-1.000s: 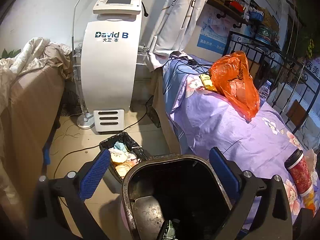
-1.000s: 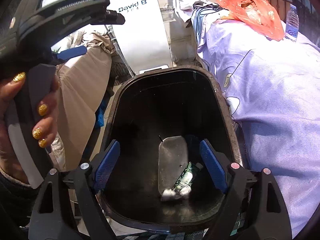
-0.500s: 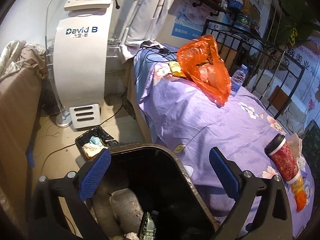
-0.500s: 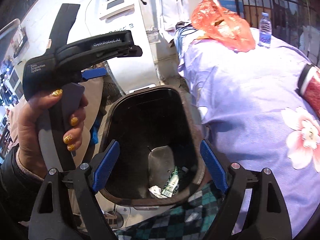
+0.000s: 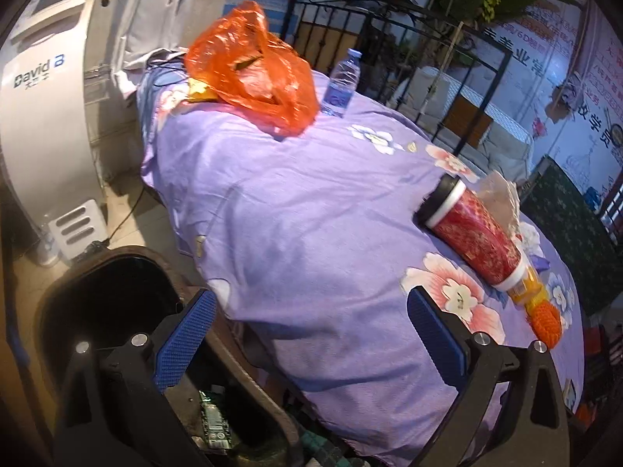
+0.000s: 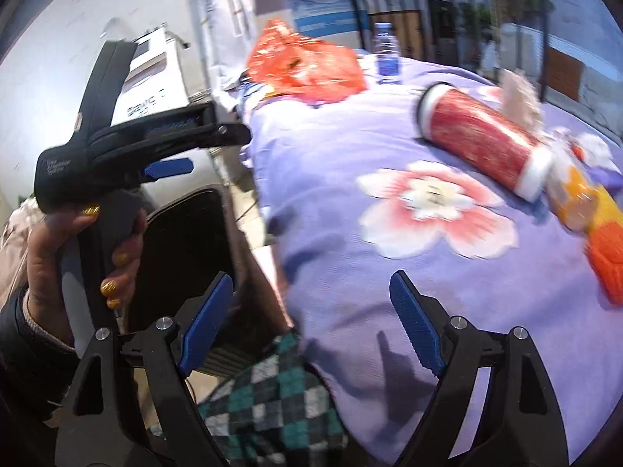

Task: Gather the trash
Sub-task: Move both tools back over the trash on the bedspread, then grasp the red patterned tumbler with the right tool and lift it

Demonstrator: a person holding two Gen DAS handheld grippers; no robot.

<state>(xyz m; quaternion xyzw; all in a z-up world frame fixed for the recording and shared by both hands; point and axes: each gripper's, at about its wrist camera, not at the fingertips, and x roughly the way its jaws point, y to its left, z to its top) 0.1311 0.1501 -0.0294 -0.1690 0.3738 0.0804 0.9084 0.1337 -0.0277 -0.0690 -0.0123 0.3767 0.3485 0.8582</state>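
Lying on the purple bedspread [image 5: 296, 210], the red cup [image 5: 473, 233] has white rims. Both my grippers, left [image 5: 311, 340] and right [image 6: 311, 321], are spread, empty. Only my left view shows the green wrapper [image 5: 214, 424] inside the black bin [image 5: 66, 284].

Purple floral bedspread [image 5: 296, 210]; white wall [image 6: 50, 50]

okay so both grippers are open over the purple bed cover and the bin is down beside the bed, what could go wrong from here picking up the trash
1. The red cup lies on its side on the soft purple cover; a pinch by the right gripper could roll it away or spill any contents.
2. The crumpled paper and orange bottle crowd the cup, so open jaws may snag them too.
3. The bin sits low beside the bed, so a release from above could miss.
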